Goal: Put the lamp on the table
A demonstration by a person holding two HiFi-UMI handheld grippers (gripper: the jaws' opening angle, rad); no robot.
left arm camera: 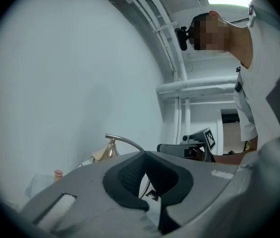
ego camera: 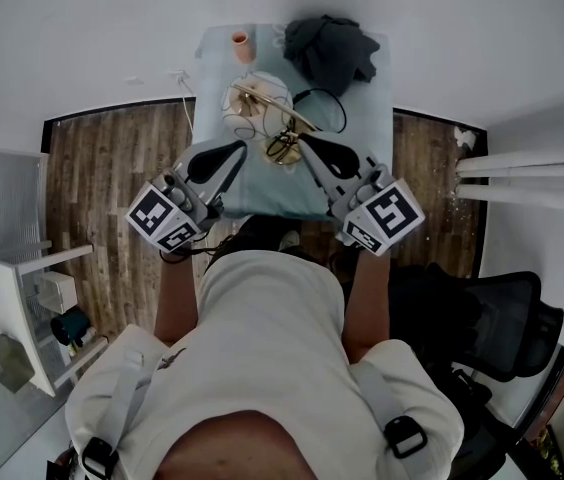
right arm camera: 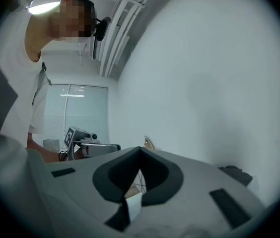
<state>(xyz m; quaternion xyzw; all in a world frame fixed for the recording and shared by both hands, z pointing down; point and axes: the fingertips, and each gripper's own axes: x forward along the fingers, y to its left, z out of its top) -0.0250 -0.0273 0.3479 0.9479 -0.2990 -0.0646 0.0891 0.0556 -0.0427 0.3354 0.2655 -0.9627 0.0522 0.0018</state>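
A brass lamp (ego camera: 270, 111) lies on its side on the small table (ego camera: 374, 128), which is covered in a pale cloth; its black cord (ego camera: 324, 108) loops beside it. My left gripper (ego camera: 239, 147) hovers over the table's near left part, shut and holding nothing. Just right of the lamp's base my right gripper (ego camera: 303, 139) is likewise shut and holds nothing. In the left gripper view the shut jaws (left arm camera: 145, 155) tilt upward, and the lamp's brass body (left arm camera: 111, 148) peeks over them. The right gripper view shows shut jaws (right arm camera: 140, 150) with a sliver of the lamp (right arm camera: 149, 143) behind.
A dark crumpled cloth (ego camera: 332, 48) sits at the table's far right and a small orange cup (ego camera: 243, 44) at its far left. A white shelf unit (ego camera: 22, 308) stands to the left, a black office chair (ego camera: 502, 328) to the right, and white pipes (ego camera: 527, 178) run along the right wall.
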